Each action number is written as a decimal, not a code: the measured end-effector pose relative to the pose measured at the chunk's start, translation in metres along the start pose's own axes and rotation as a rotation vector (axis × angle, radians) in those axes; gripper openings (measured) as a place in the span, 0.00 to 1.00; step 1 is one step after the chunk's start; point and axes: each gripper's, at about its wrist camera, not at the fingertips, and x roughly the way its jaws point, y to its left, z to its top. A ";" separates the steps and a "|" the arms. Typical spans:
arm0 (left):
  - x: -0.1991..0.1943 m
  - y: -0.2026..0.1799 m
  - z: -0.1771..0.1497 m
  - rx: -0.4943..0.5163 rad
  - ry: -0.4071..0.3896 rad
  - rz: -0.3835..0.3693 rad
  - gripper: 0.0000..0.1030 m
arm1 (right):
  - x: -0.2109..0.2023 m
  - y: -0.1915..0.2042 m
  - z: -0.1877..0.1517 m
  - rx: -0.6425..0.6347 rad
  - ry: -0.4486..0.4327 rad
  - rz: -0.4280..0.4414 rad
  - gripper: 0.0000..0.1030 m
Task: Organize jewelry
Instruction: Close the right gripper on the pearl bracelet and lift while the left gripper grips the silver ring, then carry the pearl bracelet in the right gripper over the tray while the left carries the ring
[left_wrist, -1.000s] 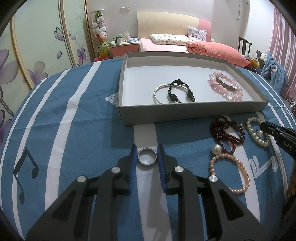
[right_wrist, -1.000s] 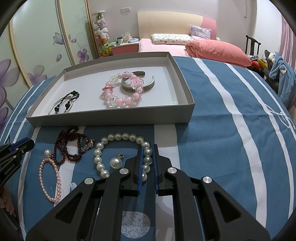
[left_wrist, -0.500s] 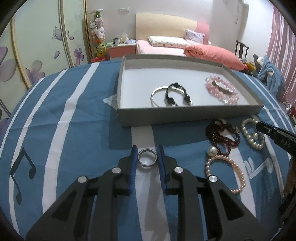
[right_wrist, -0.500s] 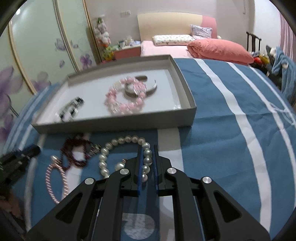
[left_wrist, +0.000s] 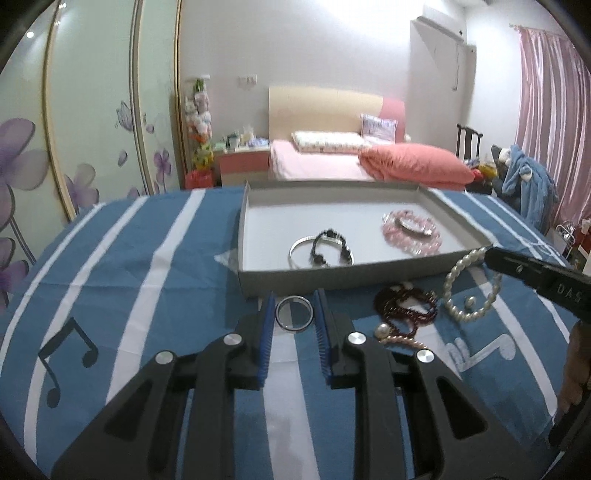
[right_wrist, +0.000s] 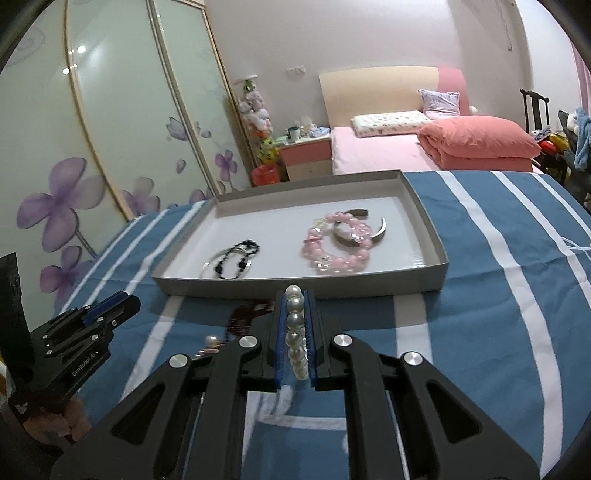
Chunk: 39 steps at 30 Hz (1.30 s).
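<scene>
A: Status on the left?

B: My left gripper (left_wrist: 294, 308) is clamped on the silver ring (left_wrist: 294, 314), held between the blue pads (left_wrist: 266, 332). It sits just short of the grey tray's near wall (left_wrist: 332, 278). I can't tell whether the ring is off the cloth or resting on it.

A: Right?

B: Right gripper (right_wrist: 294, 325) is closed on the white pearl bracelet (right_wrist: 296, 332). In its own view I only see a column of beads pinched between the jaws; the rest of the loop is hidden below the fingers. From the left wrist view the loop (left_wrist: 471, 288) hangs off the right gripper's tip, top end in front of the tray's right corner. Whether the bottom touches the blue striped worktop cloth (left_wrist: 147, 266), I can't say.

A: What's in the tray?

B: Silver bangle with a black bead bracelet (left_wrist: 330, 247) lying across it, then a pink bead bracelet (right_wrist: 338, 247) overlapping a metal cuff (right_wrist: 369, 229). The cuff is partly covered by the pink beads.

A: Still on the cloth?

B: Dark red bead strand (left_wrist: 406, 306) next to the white loop. Pink pearl strand (left_wrist: 400, 341) with one large pearl, mostly cut off behind my left gripper's right finger. In the right wrist view both are mostly blocked by the gripper body.
</scene>
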 end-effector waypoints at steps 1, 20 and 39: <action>-0.004 -0.002 0.000 0.002 -0.015 0.006 0.21 | -0.002 0.001 -0.001 0.002 -0.005 0.005 0.10; -0.057 -0.029 0.005 0.005 -0.199 0.031 0.21 | -0.050 0.023 0.001 0.005 -0.185 0.007 0.10; -0.070 -0.038 0.037 -0.019 -0.291 0.028 0.21 | -0.073 0.037 0.020 -0.063 -0.402 -0.096 0.10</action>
